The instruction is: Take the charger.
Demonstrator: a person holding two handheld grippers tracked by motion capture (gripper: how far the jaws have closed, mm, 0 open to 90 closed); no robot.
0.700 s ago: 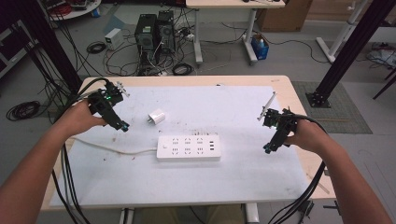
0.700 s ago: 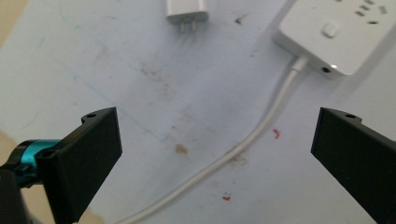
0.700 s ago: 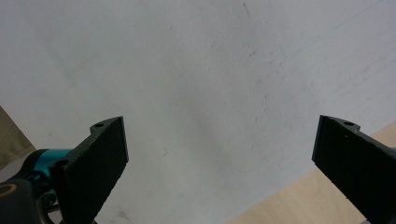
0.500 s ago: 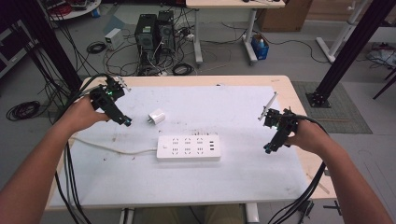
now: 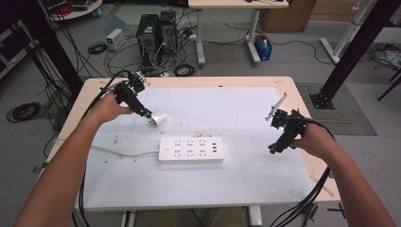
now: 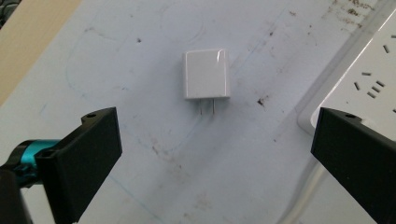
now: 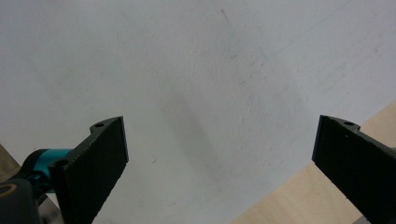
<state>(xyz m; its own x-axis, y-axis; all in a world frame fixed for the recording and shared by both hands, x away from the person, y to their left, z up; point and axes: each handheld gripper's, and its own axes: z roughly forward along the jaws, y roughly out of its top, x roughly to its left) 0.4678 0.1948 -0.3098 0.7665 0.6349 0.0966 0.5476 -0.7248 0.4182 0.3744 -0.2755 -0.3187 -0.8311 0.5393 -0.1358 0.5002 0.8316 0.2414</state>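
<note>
High view: your left gripper (image 5: pixel 147 113), jaws spread, nears the ungrasped charger (image 5: pixel 160 118) at the power strip's (image 5: pixel 190 150) 10 o'clock; right gripper (image 5: pixel 274 148), jaws spread, holds nothing.

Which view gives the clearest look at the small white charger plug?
The left gripper view: the white charger plug lies flat, centred between the open jaws, both metal prongs visible. In the high view it is a small white block at the tip of the left hand-held gripper. The right gripper view looks at the bare mat.
</note>
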